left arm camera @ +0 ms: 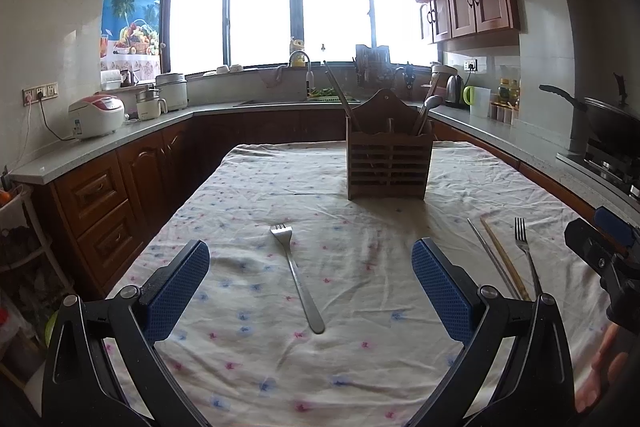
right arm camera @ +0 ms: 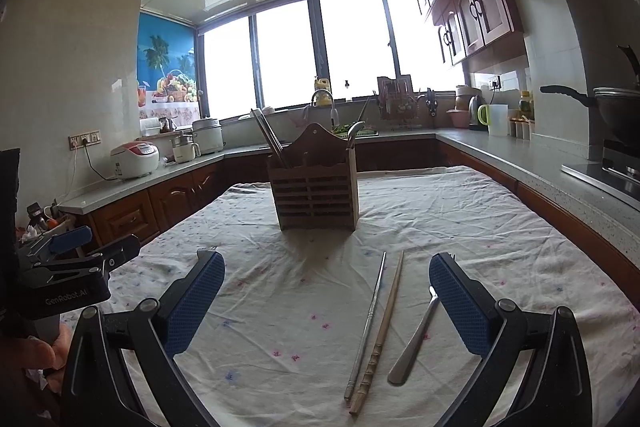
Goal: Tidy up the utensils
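Observation:
A wooden utensil holder (left arm camera: 388,163) stands on the floral tablecloth (left arm camera: 248,187), with chopsticks and a ladle in it; it also shows in the right wrist view (right arm camera: 316,195). A steel fork (left arm camera: 298,277) lies between the fingers of my open, empty left gripper (left arm camera: 310,263). A metal chopstick (right arm camera: 366,327), a bamboo chopstick (right arm camera: 380,335) and a second fork (right arm camera: 414,345) lie between the fingers of my open, empty right gripper (right arm camera: 326,279). These also show at the right in the left wrist view: metal chopstick (left arm camera: 494,259), bamboo chopstick (left arm camera: 506,259), fork (left arm camera: 526,251).
Counters wrap around the table: a rice cooker (left arm camera: 96,115) at the left, a sink and tap (left arm camera: 300,63) at the back, a kettle (left arm camera: 454,91) and a wok on the stove (left arm camera: 600,115) at the right. The right gripper's body (left arm camera: 600,251) shows at the right edge.

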A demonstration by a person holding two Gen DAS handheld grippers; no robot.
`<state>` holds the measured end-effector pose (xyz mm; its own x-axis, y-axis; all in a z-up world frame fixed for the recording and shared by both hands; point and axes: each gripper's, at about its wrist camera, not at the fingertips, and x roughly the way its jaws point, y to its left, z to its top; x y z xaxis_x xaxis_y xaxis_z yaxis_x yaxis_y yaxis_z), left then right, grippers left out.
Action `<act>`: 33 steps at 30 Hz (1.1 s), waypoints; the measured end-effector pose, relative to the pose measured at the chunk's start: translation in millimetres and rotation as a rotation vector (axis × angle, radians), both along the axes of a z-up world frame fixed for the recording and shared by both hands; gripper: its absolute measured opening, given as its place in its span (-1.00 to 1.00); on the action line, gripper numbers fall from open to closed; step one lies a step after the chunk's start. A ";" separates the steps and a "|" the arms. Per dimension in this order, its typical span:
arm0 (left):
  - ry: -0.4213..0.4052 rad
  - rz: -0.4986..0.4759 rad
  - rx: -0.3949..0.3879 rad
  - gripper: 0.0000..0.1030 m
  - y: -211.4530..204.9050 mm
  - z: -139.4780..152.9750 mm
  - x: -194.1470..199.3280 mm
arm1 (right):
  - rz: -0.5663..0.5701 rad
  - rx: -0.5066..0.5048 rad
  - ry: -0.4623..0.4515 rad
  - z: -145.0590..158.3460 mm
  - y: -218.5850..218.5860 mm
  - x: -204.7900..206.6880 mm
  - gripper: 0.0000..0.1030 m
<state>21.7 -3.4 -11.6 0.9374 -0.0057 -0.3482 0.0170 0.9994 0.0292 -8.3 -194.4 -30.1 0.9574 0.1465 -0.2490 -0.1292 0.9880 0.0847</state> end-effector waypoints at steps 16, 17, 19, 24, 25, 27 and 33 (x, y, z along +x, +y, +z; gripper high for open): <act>0.010 -0.012 -0.010 1.00 0.8 -2.4 4.2 | 0.015 -0.007 0.001 7.1 4.1 2.0 1.00; 0.011 -0.014 -0.011 1.00 0.5 -2.5 4.5 | 0.017 -0.009 0.000 7.6 4.7 2.3 1.00; 0.014 -0.017 -0.013 1.00 0.5 -1.9 5.2 | 0.019 -0.013 -0.002 8.4 5.8 2.7 1.00; 0.018 -0.018 -0.011 1.00 -0.6 -1.4 6.7 | 0.027 -0.015 -0.001 8.4 5.7 4.4 1.00; 0.019 -0.018 -0.012 1.00 -0.4 -1.5 7.0 | 0.028 -0.014 0.001 7.9 5.2 4.9 1.00; 0.027 -0.018 -0.016 1.00 -0.3 -1.8 8.0 | 0.029 -0.011 0.004 8.0 4.7 6.2 1.00; 0.035 -0.016 -0.023 1.00 1.0 -1.5 10.8 | 0.032 -0.007 0.008 8.8 2.7 8.3 1.00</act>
<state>32.5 -2.4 -13.1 0.9245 -0.0292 -0.3801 0.0339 0.9994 0.0056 0.0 -191.7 -21.3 0.9502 0.1757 -0.2574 -0.1605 0.9838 0.0793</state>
